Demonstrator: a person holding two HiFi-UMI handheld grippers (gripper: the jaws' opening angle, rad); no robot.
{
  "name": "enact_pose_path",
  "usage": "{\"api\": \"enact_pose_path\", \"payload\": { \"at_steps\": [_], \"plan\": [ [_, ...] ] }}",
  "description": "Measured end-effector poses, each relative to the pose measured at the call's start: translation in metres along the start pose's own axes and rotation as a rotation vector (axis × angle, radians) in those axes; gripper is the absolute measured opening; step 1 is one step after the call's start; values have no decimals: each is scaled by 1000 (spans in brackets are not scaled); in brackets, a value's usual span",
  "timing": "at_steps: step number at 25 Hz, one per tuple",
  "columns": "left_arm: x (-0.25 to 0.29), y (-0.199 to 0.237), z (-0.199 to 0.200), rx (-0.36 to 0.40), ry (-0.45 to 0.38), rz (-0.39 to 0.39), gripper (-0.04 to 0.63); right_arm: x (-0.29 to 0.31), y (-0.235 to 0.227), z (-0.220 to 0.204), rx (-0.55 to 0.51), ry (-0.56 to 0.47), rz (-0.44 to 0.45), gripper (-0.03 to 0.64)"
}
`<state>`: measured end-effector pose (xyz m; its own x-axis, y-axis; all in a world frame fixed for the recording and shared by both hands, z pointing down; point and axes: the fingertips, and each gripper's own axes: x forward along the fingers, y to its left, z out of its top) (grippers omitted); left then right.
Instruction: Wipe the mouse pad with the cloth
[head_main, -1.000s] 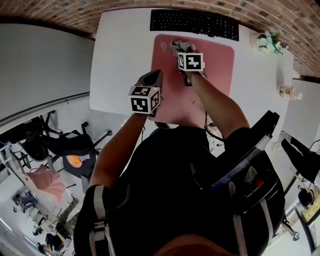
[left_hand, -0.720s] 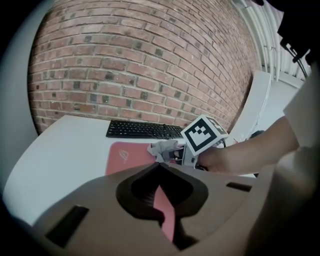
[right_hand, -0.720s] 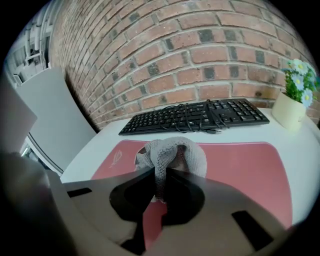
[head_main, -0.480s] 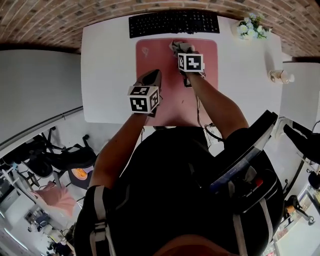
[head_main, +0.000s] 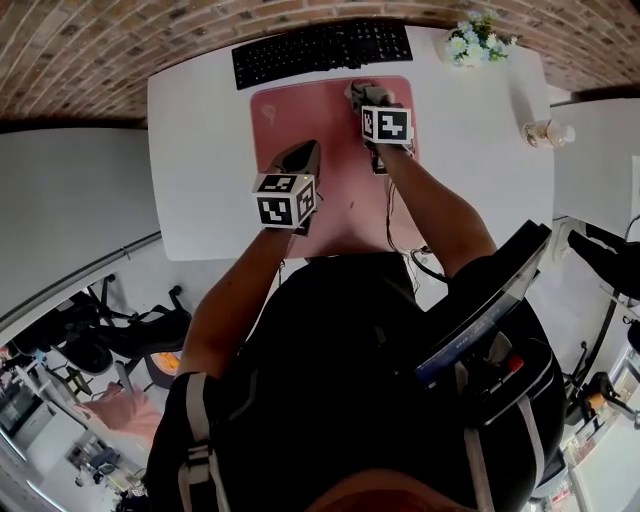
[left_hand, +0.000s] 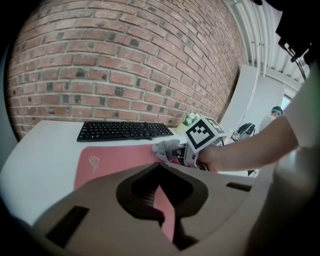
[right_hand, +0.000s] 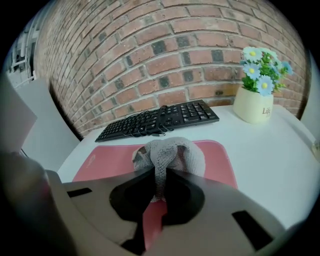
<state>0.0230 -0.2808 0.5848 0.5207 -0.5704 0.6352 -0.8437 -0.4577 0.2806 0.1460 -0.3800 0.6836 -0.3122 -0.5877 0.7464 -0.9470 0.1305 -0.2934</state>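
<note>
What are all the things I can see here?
table: one, white, beside the brick wall
brick wall: one, red-brown, behind the table
keyboard: one, black, table's far edge
mouse pad: one, pink, before the keyboard
cloth: one, grey, at the mouse pad's far end
flower pot: one, cream, right of the keyboard
left gripper: one, jaws shut, empty, over the mouse pad
right gripper: one, jaws shut on the cloth

I count 2 grippers: left gripper (head_main: 308, 150), right gripper (head_main: 371, 101). Also 1 pad (head_main: 282, 118), 1 cloth (head_main: 360, 92), 1 keyboard (head_main: 320, 45), 1 flowerpot (head_main: 472, 42), 1 table (head_main: 470, 160).
</note>
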Motion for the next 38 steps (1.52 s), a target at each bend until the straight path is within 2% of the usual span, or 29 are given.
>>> {"api": "enact_pose_path", "payload": {
  "at_steps": [10,14,19,24,27,30,33,35,38],
  "plan": [
    [5,-18,10,29,-18,-36,0,-19,-50,4,38,-27,-87,31],
    [-6,-23,15,57,-40,-47,0,-34,-47,12,38,-69,-82,31],
    [-32,-25,25,82,-109,-62,0,-70,-20,33,-3,-181,-25,31],
    [-78,-27,16,93,-163,-90,0,-127,21,42,-41,-290,26,31],
    [-109,-31,20,80,-226,-144,0,-163,51,43,-76,-335,51,31],
    [-141,-38,27,134,-295,-171,0,-201,86,44,-139,-397,94,31],
    [-172,-40,36,150,-350,-179,0,-239,112,44,-194,-468,88,31],
    [-194,-39,41,147,-385,-177,0,-263,125,40,-192,-507,73,29],
    [-228,-37,42,182,-418,-166,0,-297,149,29,-193,-551,57,29]
  ]
}}
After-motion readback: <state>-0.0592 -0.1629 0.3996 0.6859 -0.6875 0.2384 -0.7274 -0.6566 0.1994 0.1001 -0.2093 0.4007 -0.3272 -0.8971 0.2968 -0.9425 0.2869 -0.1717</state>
